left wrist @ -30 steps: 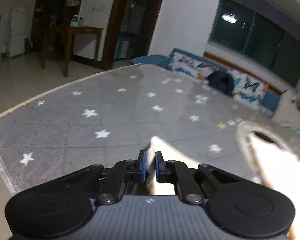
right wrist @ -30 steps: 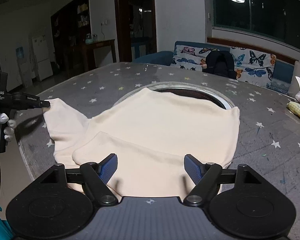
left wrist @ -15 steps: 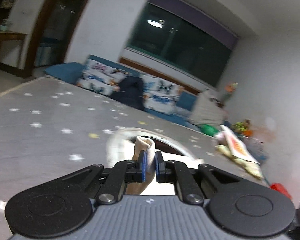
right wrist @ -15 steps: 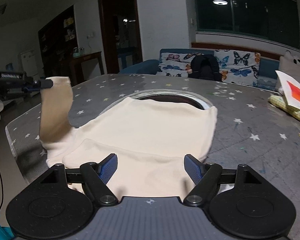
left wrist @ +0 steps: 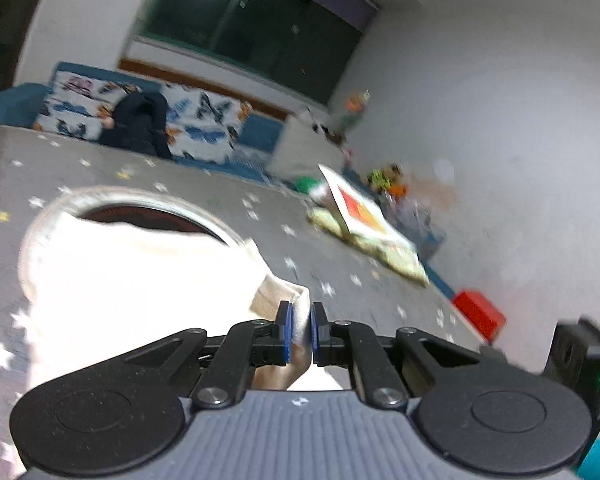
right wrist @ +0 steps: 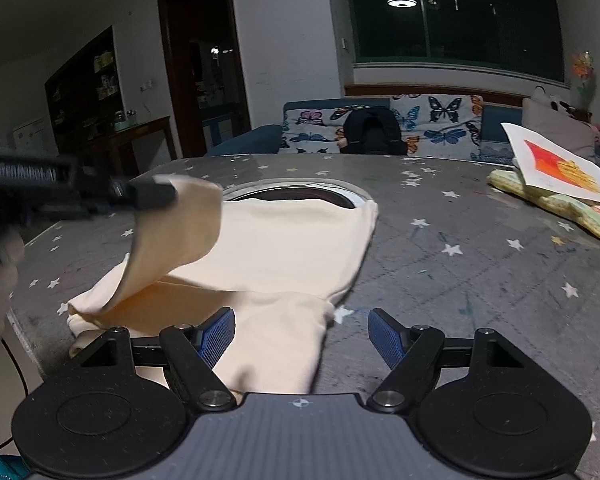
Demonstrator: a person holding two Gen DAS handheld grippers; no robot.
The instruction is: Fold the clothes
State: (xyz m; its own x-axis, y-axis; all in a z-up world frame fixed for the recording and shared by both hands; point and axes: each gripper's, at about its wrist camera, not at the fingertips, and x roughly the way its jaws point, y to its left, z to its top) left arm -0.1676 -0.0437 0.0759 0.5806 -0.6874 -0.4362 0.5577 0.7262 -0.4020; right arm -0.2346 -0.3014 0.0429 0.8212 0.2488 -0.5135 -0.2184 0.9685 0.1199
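A cream sweatshirt (right wrist: 284, 248) lies on the grey star-patterned table (right wrist: 480, 264), partly over a round opening (right wrist: 300, 195). My left gripper (left wrist: 299, 334) is shut on the cuff of its sleeve (left wrist: 284, 298). In the right wrist view the left gripper (right wrist: 152, 194) holds the sleeve (right wrist: 180, 232) raised over the left part of the body. My right gripper (right wrist: 302, 334) is open and empty, low over the near edge of the sweatshirt.
A yellow-green cloth (right wrist: 560, 208) with a white and red card (right wrist: 556, 168) on it lies at the table's right. A red box (left wrist: 478, 314) is near the table edge. A butterfly-print sofa (right wrist: 380, 124) with a black bag (right wrist: 370, 130) stands behind.
My left gripper has lifted the sleeve off the table's left edge and carried it rightward over the sweatshirt body. The right gripper has stayed open and shifted slightly right.
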